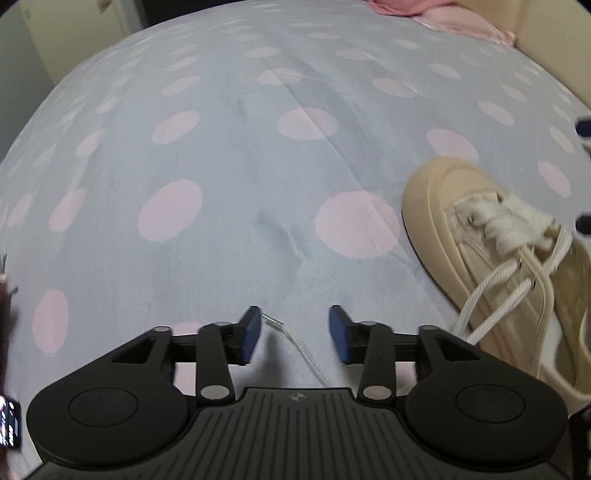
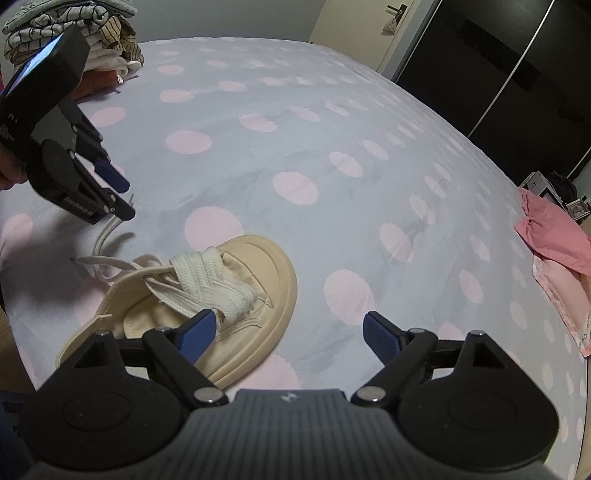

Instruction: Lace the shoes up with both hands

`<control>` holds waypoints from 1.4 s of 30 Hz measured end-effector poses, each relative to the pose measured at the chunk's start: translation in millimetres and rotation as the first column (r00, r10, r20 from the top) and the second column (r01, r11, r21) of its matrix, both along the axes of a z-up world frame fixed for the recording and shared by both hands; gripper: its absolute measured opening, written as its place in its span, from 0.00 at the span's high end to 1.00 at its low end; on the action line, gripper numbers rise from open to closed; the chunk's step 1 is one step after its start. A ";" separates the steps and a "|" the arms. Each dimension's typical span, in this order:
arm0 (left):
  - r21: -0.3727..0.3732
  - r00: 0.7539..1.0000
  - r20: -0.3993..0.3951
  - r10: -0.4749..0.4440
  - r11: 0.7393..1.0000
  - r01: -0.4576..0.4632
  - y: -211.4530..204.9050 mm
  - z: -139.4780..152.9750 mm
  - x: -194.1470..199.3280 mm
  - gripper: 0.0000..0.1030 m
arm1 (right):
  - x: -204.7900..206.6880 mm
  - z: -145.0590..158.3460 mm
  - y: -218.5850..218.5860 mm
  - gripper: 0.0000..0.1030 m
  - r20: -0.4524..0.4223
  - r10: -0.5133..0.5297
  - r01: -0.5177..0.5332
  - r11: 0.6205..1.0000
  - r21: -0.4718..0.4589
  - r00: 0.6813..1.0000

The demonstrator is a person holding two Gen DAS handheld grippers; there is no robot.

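Bed surface covered by a grey-blue sheet (image 2: pixel 332 192) with pink polka dots — creased in places. Pink pillows (image 2: pixel 554 236) lie at one edge, folded clothes (image 2: pixel 74 22) at another. Dark sliding wardrobe (image 2: pixel 491 62) stands beyond — adjoining wall cream.

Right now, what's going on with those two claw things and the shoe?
Left gripper open, lace end between its fingers, ungripped. Right gripper open, empty, beside the shoe. Nothing in the way.
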State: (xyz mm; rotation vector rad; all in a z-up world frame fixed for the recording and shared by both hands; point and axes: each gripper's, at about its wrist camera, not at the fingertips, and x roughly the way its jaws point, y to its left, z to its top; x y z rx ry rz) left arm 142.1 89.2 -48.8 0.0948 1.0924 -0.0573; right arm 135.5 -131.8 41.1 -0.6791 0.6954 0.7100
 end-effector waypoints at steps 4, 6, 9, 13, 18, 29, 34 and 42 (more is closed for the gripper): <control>-0.077 0.996 -0.042 0.080 0.994 -0.083 9.3 -0.4 7.4 0.61 | -0.9 -0.2 -1.4 0.14 0.002 -0.003 0.003 1.000 0.001 1.000; -0.062 0.994 -0.060 0.096 0.993 -0.100 10.9 -3.3 7.4 0.61 | -1.1 -0.2 -1.1 0.13 0.002 -0.002 0.002 1.000 0.002 1.000; -0.053 0.992 -0.085 0.094 0.994 -0.098 11.1 -9.9 8.2 0.64 | -1.5 -0.4 -0.1 0.13 0.001 0.005 -0.005 1.000 0.000 1.000; -0.038 0.993 -0.095 0.068 0.997 -0.072 10.4 -18.0 8.9 0.79 | -0.9 -0.1 0.1 0.13 -0.002 0.010 -0.010 1.000 -0.001 1.000; -0.021 0.996 -0.075 0.040 0.999 -0.041 11.3 -20.6 7.8 0.91 | 0.1 -0.6 -0.9 0.13 -0.003 0.012 -0.012 1.000 -0.007 1.000; 0.041 0.988 0.141 -0.068 0.997 0.063 -5.6 35.1 -4.3 0.95 | 0.0 -0.6 -4.5 0.13 -0.047 0.017 -0.017 1.000 0.000 0.999; 0.079 0.945 0.253 -0.205 0.978 0.191 -29.4 70.2 -19.6 0.95 | -2.4 -1.2 -4.7 0.13 -0.080 0.025 -0.024 1.000 0.010 0.996; 0.147 0.867 0.296 -0.401 0.916 0.374 -72.3 83.9 -38.8 0.94 | -10.9 -4.2 -2.4 0.13 -0.115 0.072 -0.070 0.997 0.023 0.991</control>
